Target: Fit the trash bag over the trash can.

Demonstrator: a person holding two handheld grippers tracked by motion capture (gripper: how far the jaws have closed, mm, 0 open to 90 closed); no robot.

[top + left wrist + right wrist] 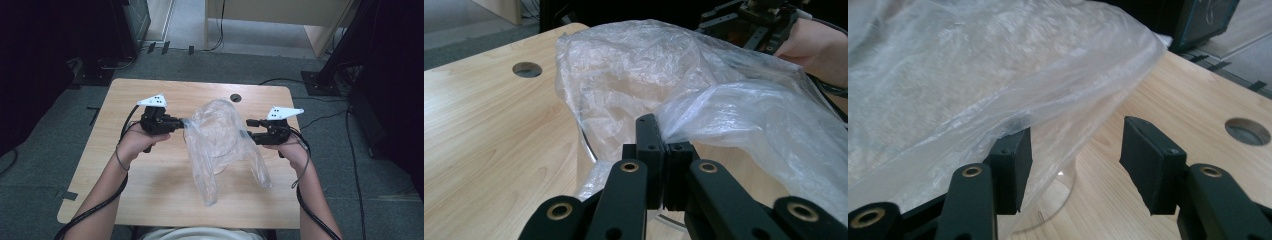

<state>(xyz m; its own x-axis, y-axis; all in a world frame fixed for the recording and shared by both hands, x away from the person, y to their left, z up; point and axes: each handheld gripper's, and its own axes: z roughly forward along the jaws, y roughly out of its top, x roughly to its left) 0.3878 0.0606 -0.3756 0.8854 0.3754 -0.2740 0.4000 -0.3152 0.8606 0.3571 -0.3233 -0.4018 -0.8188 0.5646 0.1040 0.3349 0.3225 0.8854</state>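
A crumpled clear plastic bag (217,135) (624,65) (948,65) stands puffed up in the middle of the wooden table (150,190). My left gripper (184,122) (663,137) is shut on a pinch of the bag's left edge. My right gripper (251,130) (1075,150) is open at the bag's right side. The film drapes over one of its pads, while bare table shows in the gap between its jaws. A clear curved rim (1068,192) of something round shows under the bag. The right gripper (754,20) also shows beyond the bag in the left gripper view.
A round cable hole (235,98) (527,69) (1247,131) sits in the table behind the bag. Cables trail from both grippers past the forearms. Dark equipment stands on the floor at both sides, and a light wooden cabinet (280,15) stands beyond the table.
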